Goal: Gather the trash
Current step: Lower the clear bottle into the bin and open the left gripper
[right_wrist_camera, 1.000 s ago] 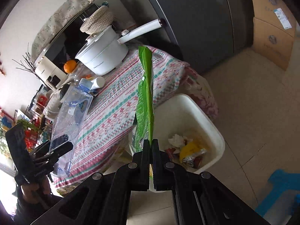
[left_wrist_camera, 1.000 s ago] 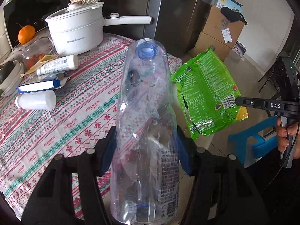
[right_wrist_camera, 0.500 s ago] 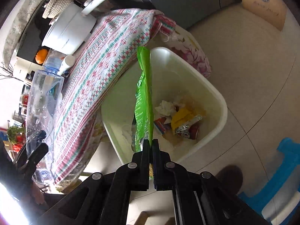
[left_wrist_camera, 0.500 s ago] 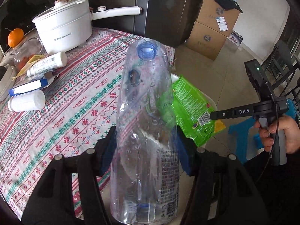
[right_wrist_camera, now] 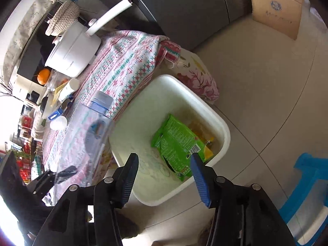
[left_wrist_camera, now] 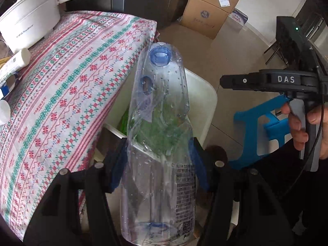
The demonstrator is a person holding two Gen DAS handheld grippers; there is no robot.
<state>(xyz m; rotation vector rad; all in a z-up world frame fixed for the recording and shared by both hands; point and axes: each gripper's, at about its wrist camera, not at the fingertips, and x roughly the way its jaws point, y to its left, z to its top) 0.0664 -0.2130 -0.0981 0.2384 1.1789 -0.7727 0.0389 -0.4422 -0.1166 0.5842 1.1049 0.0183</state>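
Step in hand: the left hand-held gripper (left_wrist_camera: 157,160) carries a crushed clear plastic bottle (left_wrist_camera: 158,135) toward the white bin (right_wrist_camera: 220,123) that stands on the floor just beside the table (left_wrist_camera: 67,94) — judged to be mid-delivery, the drop not yet made.

Left hand-held gripper: clamped on the bottle's middle, blue pads pressed to both sides; the blue cap points away from the camera, over the bin's near edge.

Right hand-held gripper (right_wrist_camera: 164,170): jaws spread wide and holding nothing, poised above the bin.

Green wrapper (right_wrist_camera: 180,143): lying inside the bin on top of other scraps — that piece of trash is judged done.

Bottle's place: in the air, partly over the table's cloth edge, partly over the bin mouth.

Next move calls for: bringing the bottle fully over the opening, then spreading the left jaws; the bottle is long, so tipping it lengthwise along the bin may help it settle inside.

Left on the table: white pot (left_wrist_camera: 28,22), tube (left_wrist_camera: 14,63), small items — whether any is trash, cannot tell.
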